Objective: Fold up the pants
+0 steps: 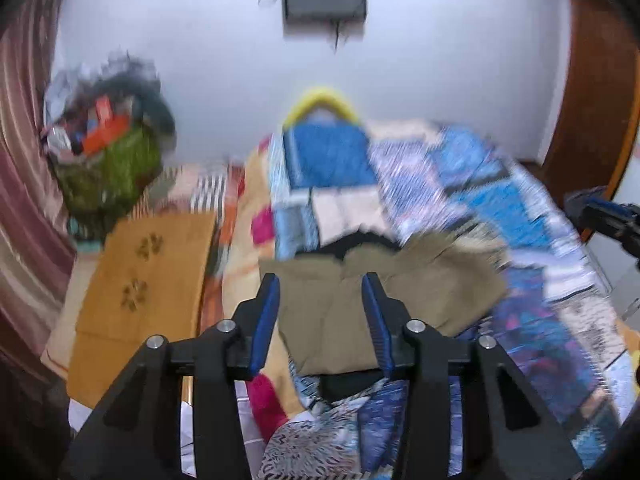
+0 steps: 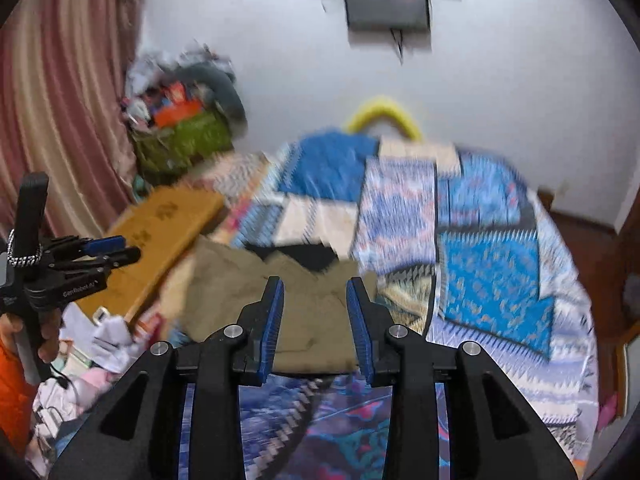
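Note:
The olive-khaki pants (image 1: 432, 280) lie folded in a compact bundle on the patchwork bed, with a dark patch at their far edge. My left gripper (image 1: 321, 280) hovers above them, its blue-padded jaws apart and nothing between the pads. In the right wrist view the same pants (image 2: 228, 280) lie below and ahead of my right gripper (image 2: 316, 281), which is also open and empty. Each gripper shows in the other's view: the right gripper (image 1: 600, 216) at the right edge, the left gripper (image 2: 100, 252) at the left, held by a hand. Both views are motion-blurred.
A blue patchwork quilt (image 2: 492, 276) covers the bed. A mustard cloth with paw prints (image 1: 144, 276) lies on the left. A green basket of clutter (image 1: 108, 160) stands by the striped curtain (image 1: 24, 160). A dark box (image 2: 386, 0) hangs on the white wall.

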Motion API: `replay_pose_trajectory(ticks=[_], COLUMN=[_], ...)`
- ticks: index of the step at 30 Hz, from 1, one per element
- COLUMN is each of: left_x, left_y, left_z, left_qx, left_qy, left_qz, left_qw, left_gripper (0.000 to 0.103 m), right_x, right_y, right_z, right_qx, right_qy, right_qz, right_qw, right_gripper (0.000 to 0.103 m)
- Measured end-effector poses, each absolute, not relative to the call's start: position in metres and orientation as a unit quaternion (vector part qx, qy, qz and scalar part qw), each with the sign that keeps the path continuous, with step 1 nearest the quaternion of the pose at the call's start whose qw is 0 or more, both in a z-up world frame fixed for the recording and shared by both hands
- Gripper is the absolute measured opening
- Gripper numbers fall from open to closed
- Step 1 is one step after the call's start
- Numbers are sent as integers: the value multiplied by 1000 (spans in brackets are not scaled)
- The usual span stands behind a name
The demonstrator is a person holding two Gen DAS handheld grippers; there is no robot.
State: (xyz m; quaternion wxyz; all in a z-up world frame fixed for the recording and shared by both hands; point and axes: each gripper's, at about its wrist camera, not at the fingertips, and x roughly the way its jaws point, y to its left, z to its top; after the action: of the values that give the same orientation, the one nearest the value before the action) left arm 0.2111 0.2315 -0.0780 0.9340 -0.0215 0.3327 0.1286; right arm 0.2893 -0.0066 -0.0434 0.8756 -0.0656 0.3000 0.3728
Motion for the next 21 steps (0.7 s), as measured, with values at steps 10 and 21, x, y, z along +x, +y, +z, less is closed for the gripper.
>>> replay_pose_trajectory(ticks=[10, 21], left_x=[88, 7], left_y=[171, 138], left_z=[16, 29], left_qx=[-15, -9], left_qy=[181, 98], left_qz=[118, 130], left_qw=[976, 987], left_gripper=[46, 74], right_x=[172, 106], right_y=[-46, -59], right_z=[33, 45], right_qx=[-23, -20], right_qy=[143, 66], right_qz=[402, 376], right_qw=[904, 924], right_gripper=[29, 69])
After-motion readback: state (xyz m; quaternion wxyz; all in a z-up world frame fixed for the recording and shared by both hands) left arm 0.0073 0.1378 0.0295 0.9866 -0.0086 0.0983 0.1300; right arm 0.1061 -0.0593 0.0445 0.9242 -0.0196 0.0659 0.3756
